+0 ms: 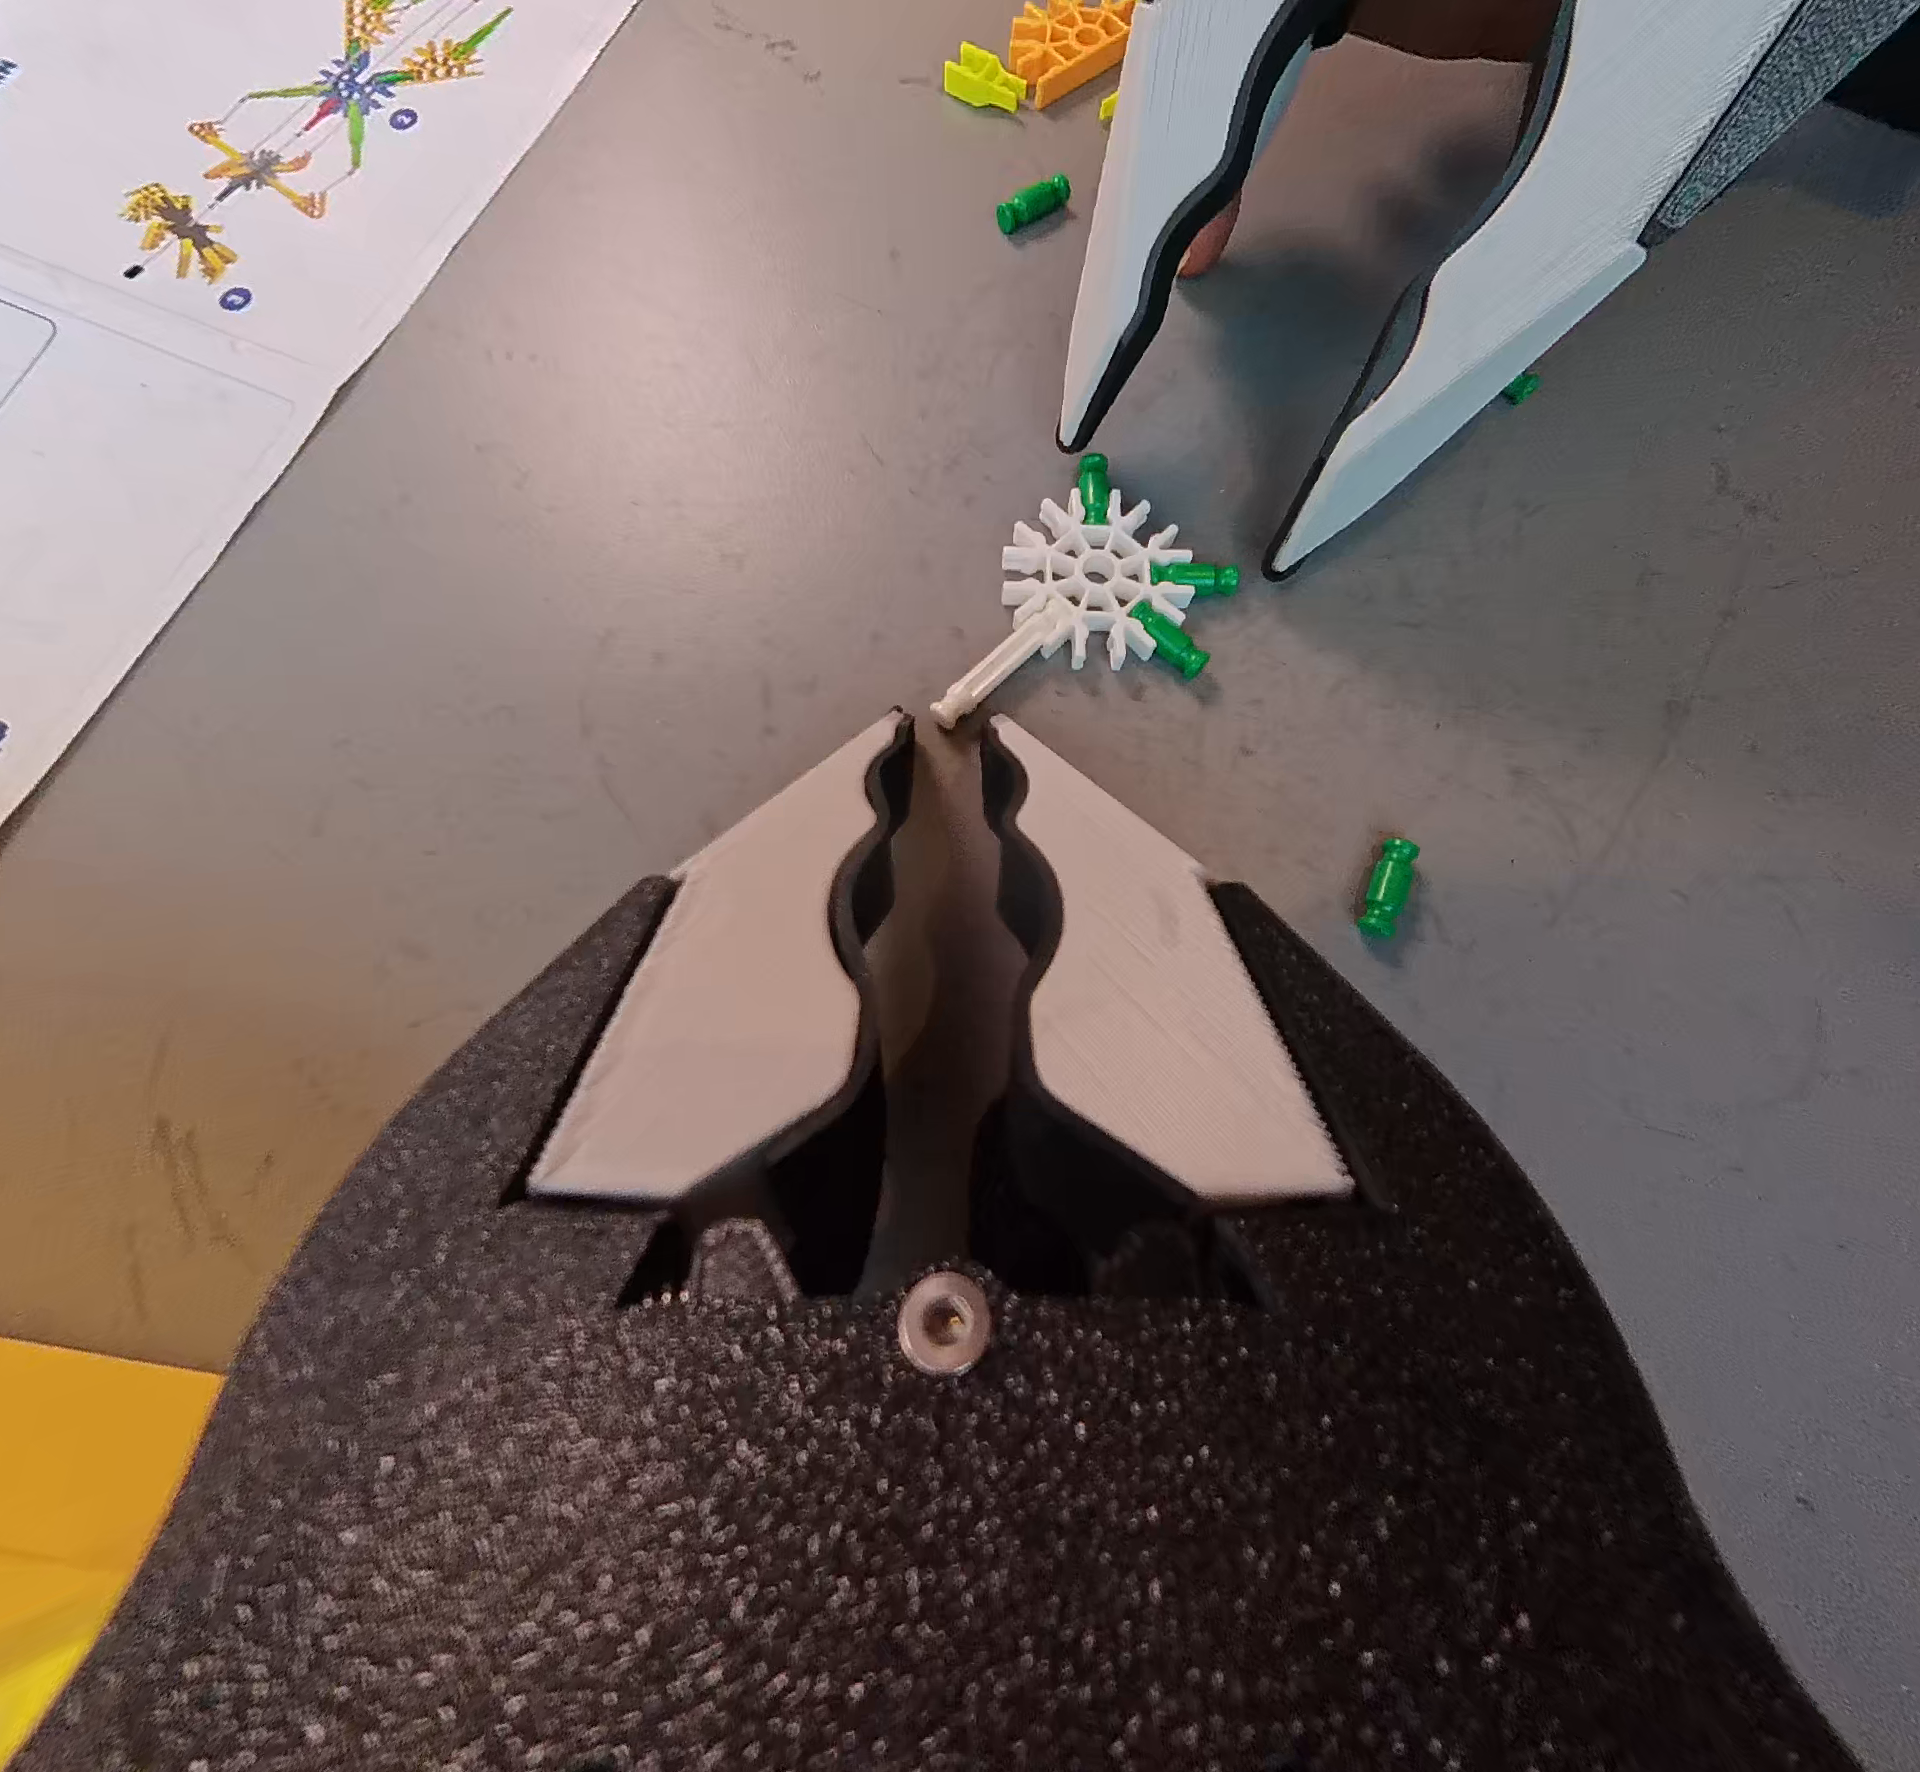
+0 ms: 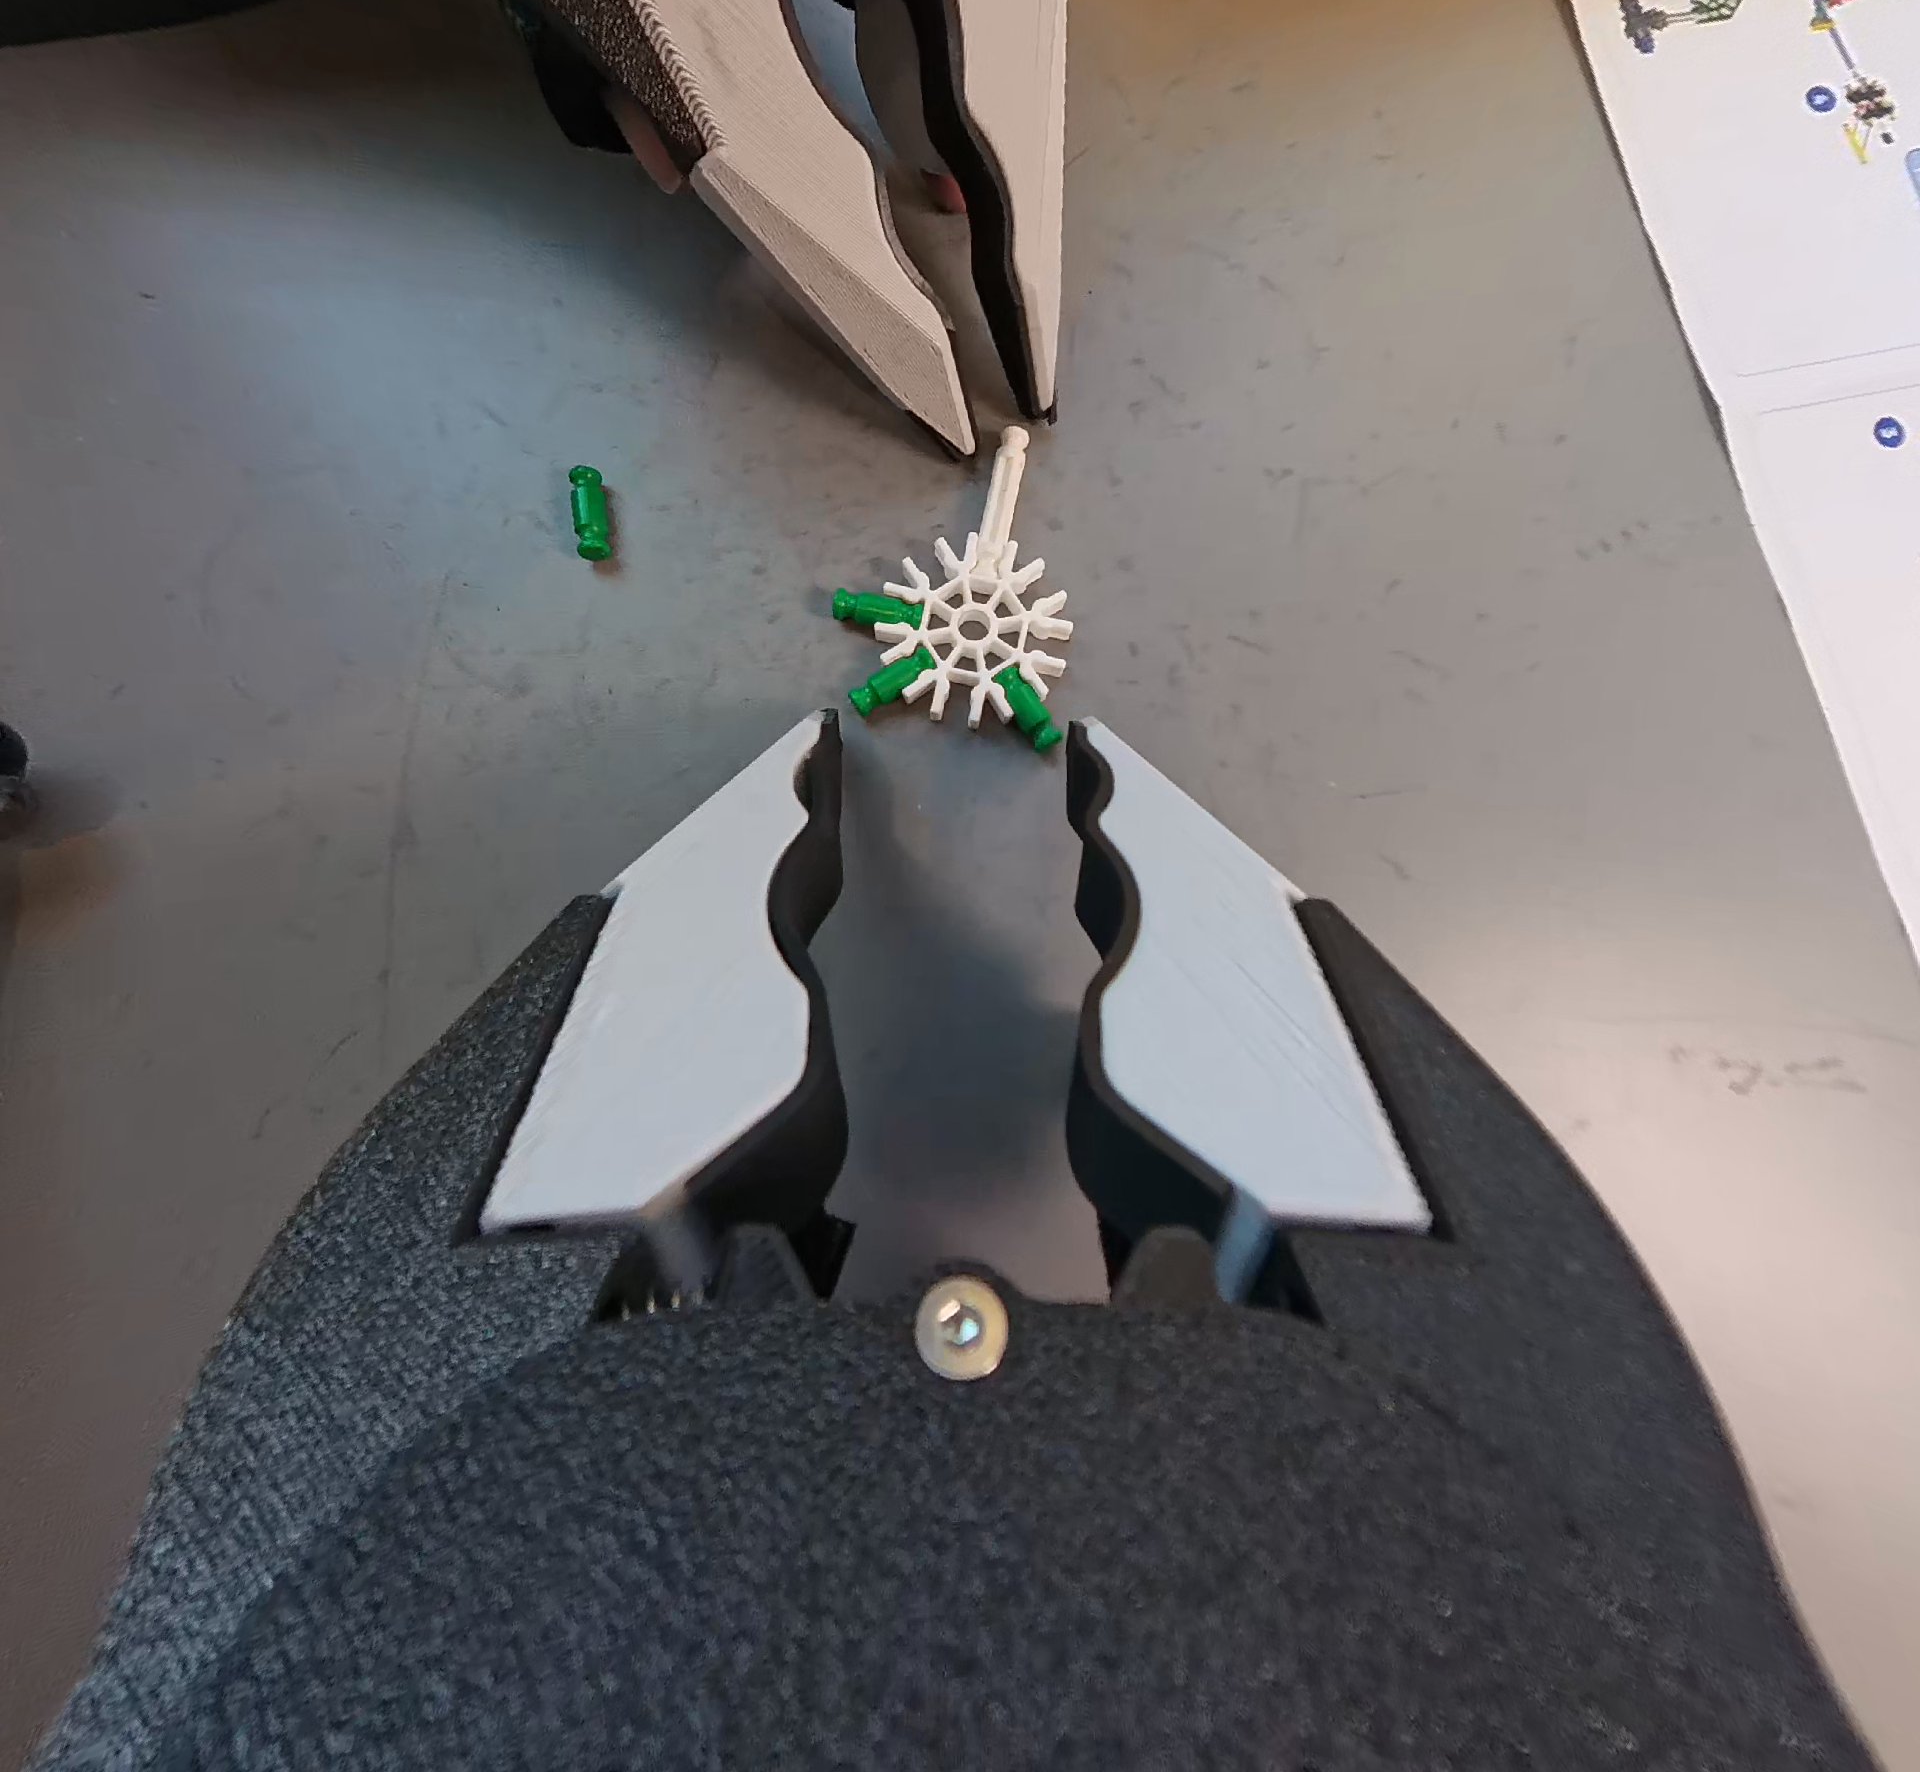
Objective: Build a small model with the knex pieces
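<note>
A white snowflake-shaped connector (image 1: 1096,574) (image 2: 971,626) lies flat on the grey table. Three short green rods (image 1: 1174,639) (image 2: 890,683) and one white rod (image 1: 992,668) (image 2: 1006,496) are plugged into its rim. My left gripper (image 1: 945,725) (image 2: 1000,432) is open by a narrow gap. Its tips sit on either side of the white rod's free end without clamping it. My right gripper (image 2: 951,725) (image 1: 1174,504) is wide open and empty. Its tips rest just short of the connector on the opposite side, next to the green rods.
Loose green rods (image 1: 1387,888) (image 1: 1032,203) (image 2: 587,512) lie on the table. An orange connector (image 1: 1075,39) and yellow-green pieces (image 1: 977,75) sit behind the right gripper. A printed instruction sheet (image 1: 260,112) (image 2: 1787,164) lies to one side, and a yellow object (image 1: 83,1473) sits at the near left. The tips of one gripper are about 6 cm away from the tips of the other.
</note>
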`<control>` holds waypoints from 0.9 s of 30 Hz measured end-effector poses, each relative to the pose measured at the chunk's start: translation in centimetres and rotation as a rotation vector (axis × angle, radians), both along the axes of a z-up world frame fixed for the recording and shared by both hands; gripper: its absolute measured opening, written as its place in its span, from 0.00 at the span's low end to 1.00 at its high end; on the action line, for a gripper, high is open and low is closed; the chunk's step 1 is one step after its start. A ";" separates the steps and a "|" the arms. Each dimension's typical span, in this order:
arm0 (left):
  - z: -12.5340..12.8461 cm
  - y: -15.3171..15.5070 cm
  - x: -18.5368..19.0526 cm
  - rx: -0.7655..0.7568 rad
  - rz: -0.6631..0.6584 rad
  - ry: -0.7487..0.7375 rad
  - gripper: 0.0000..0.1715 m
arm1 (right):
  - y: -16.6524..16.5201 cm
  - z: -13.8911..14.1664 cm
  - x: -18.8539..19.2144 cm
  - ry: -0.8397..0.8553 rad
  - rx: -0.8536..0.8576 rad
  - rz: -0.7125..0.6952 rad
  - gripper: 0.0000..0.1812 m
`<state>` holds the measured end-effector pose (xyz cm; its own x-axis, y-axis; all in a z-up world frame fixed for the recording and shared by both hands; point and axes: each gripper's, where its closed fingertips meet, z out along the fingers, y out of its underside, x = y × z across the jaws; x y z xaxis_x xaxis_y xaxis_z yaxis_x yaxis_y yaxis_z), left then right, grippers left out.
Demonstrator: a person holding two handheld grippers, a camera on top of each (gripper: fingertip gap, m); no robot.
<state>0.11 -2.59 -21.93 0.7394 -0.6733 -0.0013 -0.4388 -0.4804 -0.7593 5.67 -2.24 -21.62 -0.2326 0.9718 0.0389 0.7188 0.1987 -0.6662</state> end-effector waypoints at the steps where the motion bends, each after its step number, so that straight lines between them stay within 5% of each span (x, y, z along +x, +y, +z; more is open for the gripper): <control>1: 0.0 0.0 0.0 0.001 -0.001 0.002 0.07 | 0.0 0.0 0.0 0.000 0.001 0.000 0.23; 17: 0.3 -0.1 -0.1 0.005 0.007 -0.017 0.06 | 0.8 0.5 0.3 0.039 -0.010 -0.035 0.22; 27: 8.1 1.9 -1.7 0.311 0.167 -0.340 0.14 | 5.5 7.1 -0.5 0.424 -0.059 -0.243 0.23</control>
<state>-1.63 -0.65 -13.87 0.8309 -0.5511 0.0769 -0.0769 -0.2506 -0.9650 5.20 3.21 -14.57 0.0253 0.9994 0.0240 0.4030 0.0118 -0.9151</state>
